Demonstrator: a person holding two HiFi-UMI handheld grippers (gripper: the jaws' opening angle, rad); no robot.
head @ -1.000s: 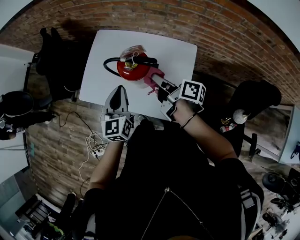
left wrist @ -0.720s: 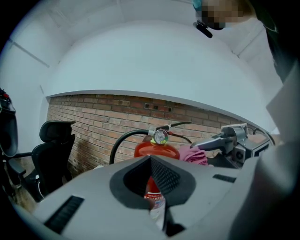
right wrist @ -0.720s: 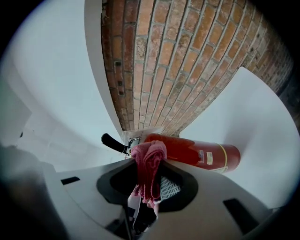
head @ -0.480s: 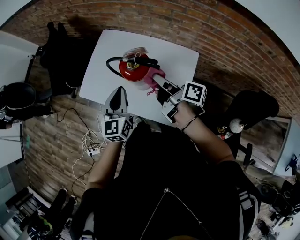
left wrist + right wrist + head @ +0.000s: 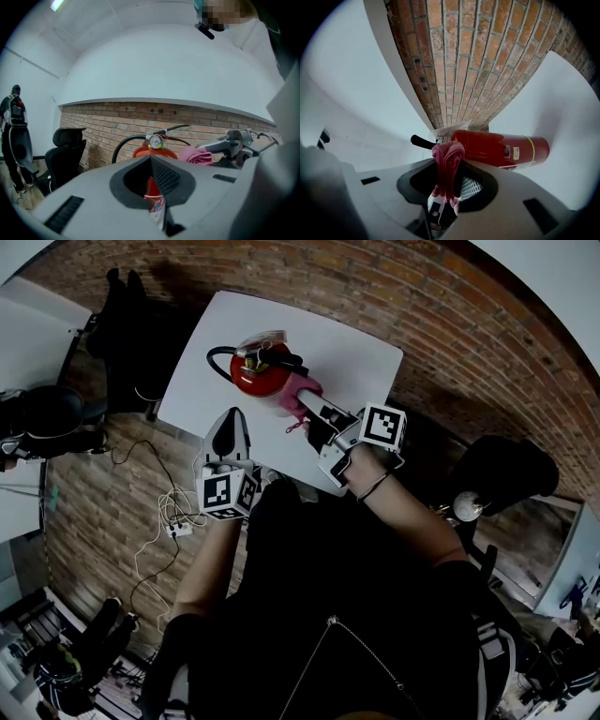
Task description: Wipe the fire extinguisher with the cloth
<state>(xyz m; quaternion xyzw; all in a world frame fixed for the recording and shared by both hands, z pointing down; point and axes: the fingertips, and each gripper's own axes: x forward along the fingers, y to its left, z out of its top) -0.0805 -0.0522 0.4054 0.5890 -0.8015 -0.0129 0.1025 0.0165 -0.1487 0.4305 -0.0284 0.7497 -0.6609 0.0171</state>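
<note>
Right gripper point(image 5: 448, 183): jaws clamped on the cloth point(image 5: 447, 164), a pink bunch pinched mid-fold, with its loose ends hanging down between the pads. The front of the bunch sits against the fire extinguisher point(image 5: 501, 145), up at the shoulder just below the black lever point(image 5: 421, 140). From the head view the right gripper point(image 5: 311, 409) comes in from the person's right, and the cloth point(image 5: 302, 395) is pressed to the near side of the red cylinder.

Over to the left gripper point(image 5: 150, 160): jaws together at the tips, nothing in them. The extinguisher's red body point(image 5: 140, 152) shows only through the gap behind the tips. This gripper point(image 5: 232, 420) hangs near the table's front edge, pointing at the cylinder but clear of it.

The fire extinguisher point(image 5: 258, 376) stands upright in the middle of the white table point(image 5: 361, 343), gauge point(image 5: 155, 139) on top and black hose point(image 5: 123, 146) looping off one side.

Now, how will it all handle? The cloth is soft and limp, so it will drag and fold, and a firm pinch on the bunch looks like the right hold. The extinguisher reads as heavy, rigid and smooth-painted, so pads would likely slide on the body. Tall and narrow as it is, a sideways push high up could rock or turn it. If it needs steadying, the free left gripper's best hold looks to be the valve neck or carry handle, not the gauge or the hose.
</note>
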